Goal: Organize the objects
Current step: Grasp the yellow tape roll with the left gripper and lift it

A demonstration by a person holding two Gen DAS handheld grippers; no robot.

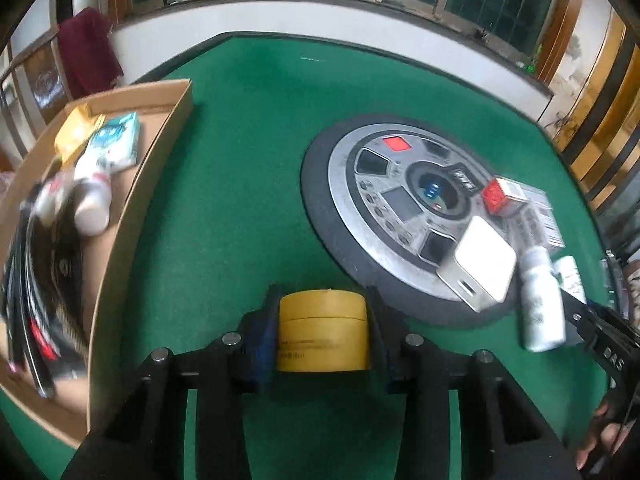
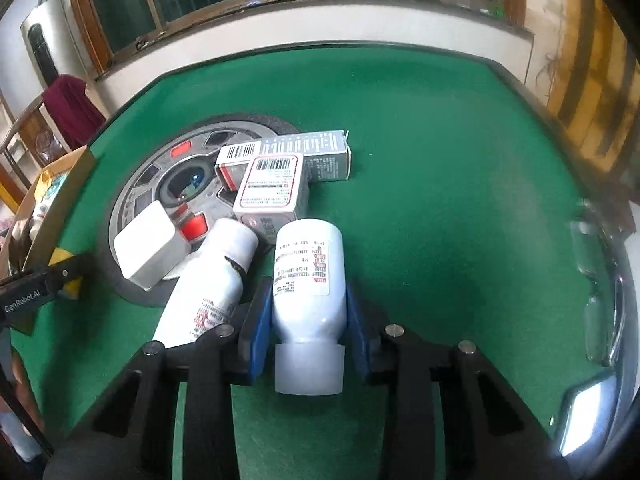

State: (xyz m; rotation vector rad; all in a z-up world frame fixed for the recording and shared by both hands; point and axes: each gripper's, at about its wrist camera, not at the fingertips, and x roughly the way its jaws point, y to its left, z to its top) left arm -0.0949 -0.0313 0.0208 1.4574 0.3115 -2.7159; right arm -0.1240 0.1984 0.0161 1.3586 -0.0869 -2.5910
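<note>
My left gripper [image 1: 323,320] is shut on a yellow round jar [image 1: 323,334] and holds it over the green table, right of the cardboard box [image 1: 160,152]. The box holds a white bottle [image 1: 94,200], a teal-white carton [image 1: 116,140] and dark packets. My right gripper [image 2: 308,320] is shut on a white pill bottle [image 2: 308,276], its cap toward the camera. A second white bottle [image 2: 208,280] lies just left of it. Small medicine boxes [image 2: 272,188] and a white charger [image 2: 150,248] lie beyond, on the round dial plate [image 2: 132,200].
The grey round dial plate [image 1: 360,184] is set into the table's middle, with a red-white box [image 1: 502,196] and a white charger [image 1: 480,268] on it. The right gripper shows at the right edge of the left wrist view [image 1: 600,328]. Windows and wall lie behind.
</note>
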